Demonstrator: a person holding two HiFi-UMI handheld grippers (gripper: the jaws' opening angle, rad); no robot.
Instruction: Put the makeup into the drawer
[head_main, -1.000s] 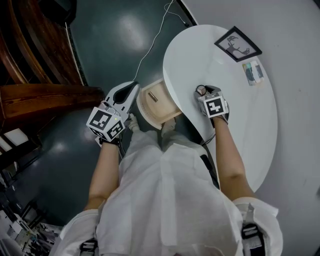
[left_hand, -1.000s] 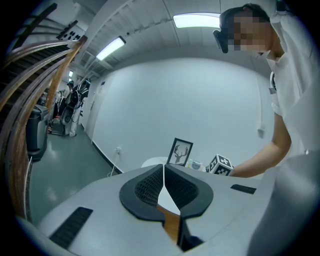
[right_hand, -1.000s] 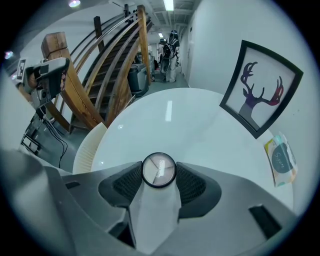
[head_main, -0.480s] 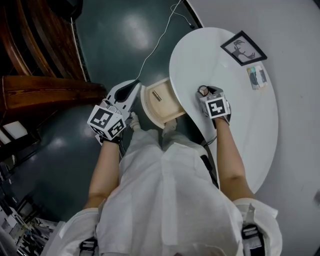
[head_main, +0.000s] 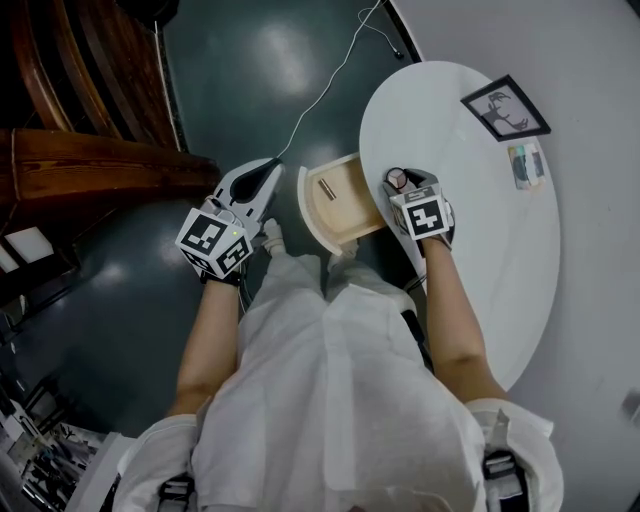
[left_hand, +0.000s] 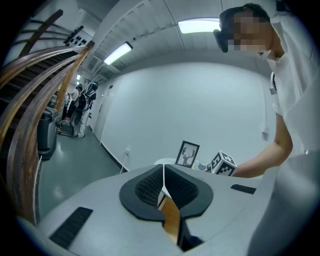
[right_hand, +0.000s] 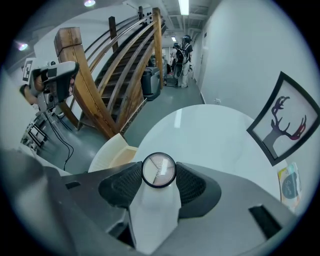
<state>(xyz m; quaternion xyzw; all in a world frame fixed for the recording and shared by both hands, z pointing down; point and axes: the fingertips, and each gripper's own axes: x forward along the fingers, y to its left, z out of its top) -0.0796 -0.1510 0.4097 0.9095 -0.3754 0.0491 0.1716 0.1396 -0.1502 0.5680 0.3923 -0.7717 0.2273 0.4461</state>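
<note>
The right tongs (head_main: 404, 187) are clamped on the round makeup piece with a dark rim and a pinkish clear face (right_hand: 159, 170). Its flat face looks forward out of the tongs, and a pale body runs back between the two pads. It is held off the white oval worktop (head_main: 480, 235), right at the worktop's left edge.

The open pale wooden drawer (head_main: 352, 208) lies just to the left of that gripper, pulled out from under the worktop's rim. In the right gripper view it shows low and to the left of the makeup (right_hand: 114, 150). The coming move is therefore a short carry leftward and down, and the right hand is the nearer one for it.

The left tongs (left_hand: 163, 186) are pressed together with nothing between them. They hang over the dark floor beside the drawer's far side, apart from it.

Inside the drawer one small dark bar (head_main: 327, 189) lies near the far wall; it may be another cosmetic, but the view is too small to tell. The rest of the drawer floor is bare, so there is room beside the bar to set the makeup down.
</note>
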